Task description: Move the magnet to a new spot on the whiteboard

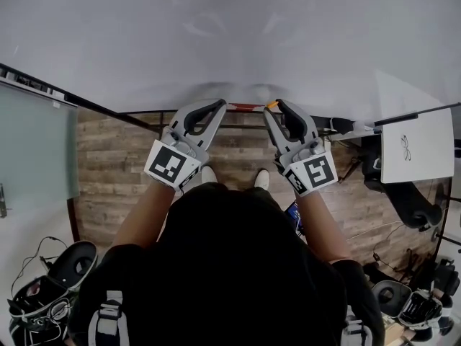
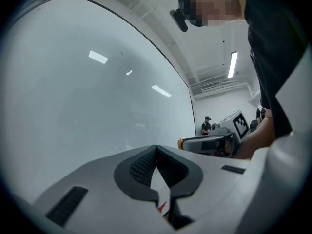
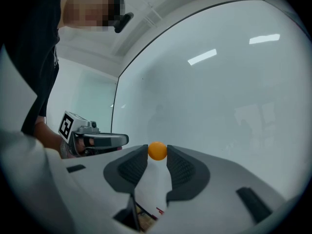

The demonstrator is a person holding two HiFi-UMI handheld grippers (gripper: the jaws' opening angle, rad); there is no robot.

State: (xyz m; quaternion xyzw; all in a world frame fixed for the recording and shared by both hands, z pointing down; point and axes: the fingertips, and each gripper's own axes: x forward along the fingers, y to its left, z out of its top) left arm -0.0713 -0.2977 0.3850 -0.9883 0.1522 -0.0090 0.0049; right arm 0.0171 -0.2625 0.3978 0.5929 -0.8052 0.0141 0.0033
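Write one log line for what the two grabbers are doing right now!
right gripper: shut on orange magnet | left gripper: shut, empty | whiteboard: right in front of both

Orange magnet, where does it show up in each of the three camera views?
Head view: magnet at the right gripper's tip, by the whiteboard's bottom edge.
Left gripper view: magnet right of centre, at the right gripper's tip.
Right gripper view: magnet centre, between the jaws.
Shared landmark: the whiteboard.

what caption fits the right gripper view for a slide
Right gripper closed on the orange magnet at the whiteboard, left gripper beside it.
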